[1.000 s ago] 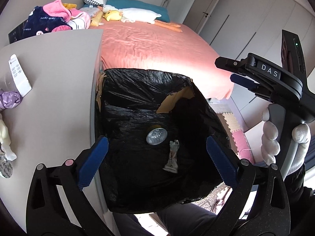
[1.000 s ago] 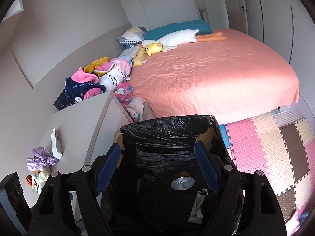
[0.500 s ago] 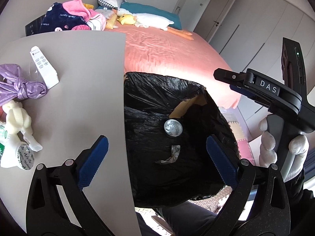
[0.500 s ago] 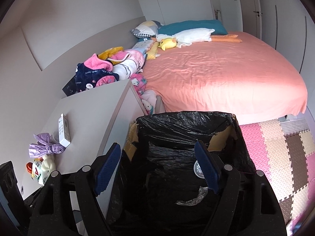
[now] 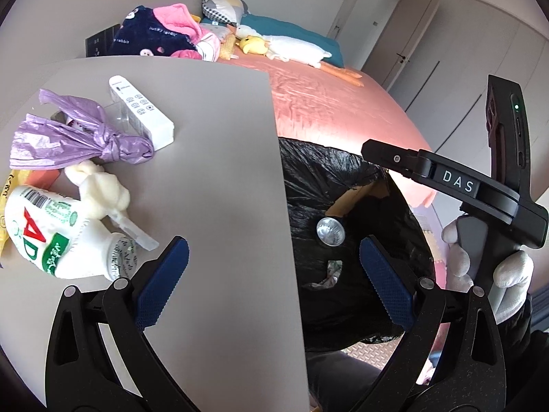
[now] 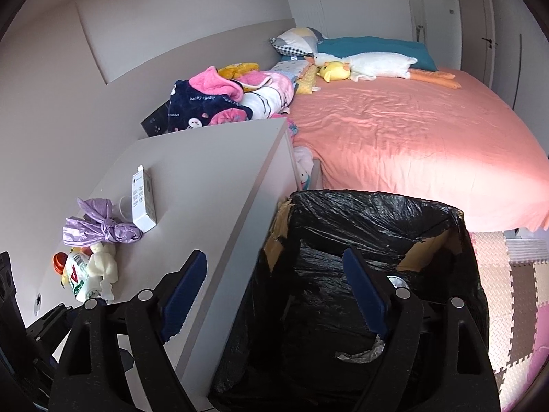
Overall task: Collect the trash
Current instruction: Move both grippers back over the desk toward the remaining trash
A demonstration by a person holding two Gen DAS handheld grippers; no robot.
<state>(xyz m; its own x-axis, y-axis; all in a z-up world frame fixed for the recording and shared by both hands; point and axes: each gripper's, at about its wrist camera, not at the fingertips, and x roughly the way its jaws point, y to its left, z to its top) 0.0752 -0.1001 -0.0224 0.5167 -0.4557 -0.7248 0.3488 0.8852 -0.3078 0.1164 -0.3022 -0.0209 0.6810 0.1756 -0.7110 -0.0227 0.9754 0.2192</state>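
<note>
A: Largest first?
B: Pink bed (image 6: 411,144) far. Grey cabinet top (image 5: 212,171) left. Black-lined bin (image 6: 377,226) right of it, touching its edge.
A: Trash?
B: Purple knotted bag (image 5: 79,140), milk bottle (image 5: 51,237) on the cabinet's left; foil cup (image 5: 330,231), wrapper (image 5: 329,273) inside the bin.
A: Tongs?
B: Left gripper (image 5: 274,281), right gripper (image 6: 274,285): both released, empty.

Ahead of your left claw (image 5: 271,274) the grey tabletop (image 5: 219,158) lies bare; left of it crowd a white plastic bottle (image 5: 51,237), a knotted purple bag (image 5: 79,140) and a white carton (image 5: 140,110). The black-lined bin (image 5: 350,206) gapes right.
</note>
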